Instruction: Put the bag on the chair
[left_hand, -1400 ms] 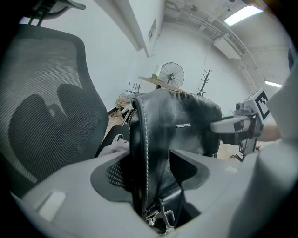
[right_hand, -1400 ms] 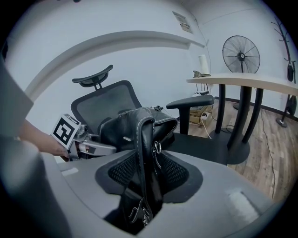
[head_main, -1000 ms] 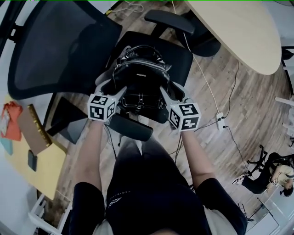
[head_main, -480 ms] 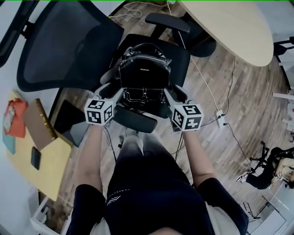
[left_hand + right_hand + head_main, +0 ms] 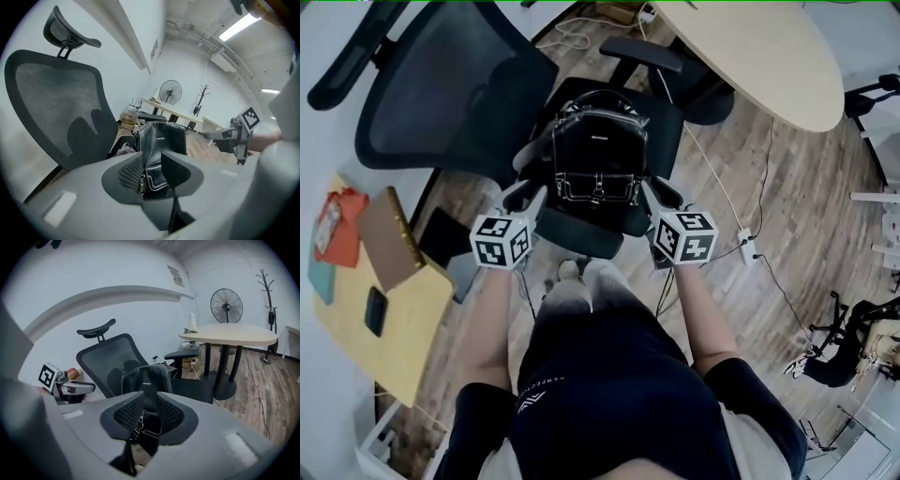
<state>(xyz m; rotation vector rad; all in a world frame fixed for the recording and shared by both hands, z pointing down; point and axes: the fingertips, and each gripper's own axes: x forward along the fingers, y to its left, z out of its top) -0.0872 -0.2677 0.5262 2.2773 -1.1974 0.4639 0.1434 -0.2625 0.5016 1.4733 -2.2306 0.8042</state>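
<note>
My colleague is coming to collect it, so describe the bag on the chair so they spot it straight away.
Start at the black office chair with the mesh back, beside the pale oval table. On its seat stands the bag. It is small, black and glossy, with a top handle and metal-trimmed front pocket, unlike the matte seat around it.

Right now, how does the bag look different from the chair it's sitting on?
The bag is shiny and leather-looking, with metal clasps; the chair has a dull mesh back. The bag is small and stands upright on part of the seat; the chair is much bigger. Both are black.
</note>
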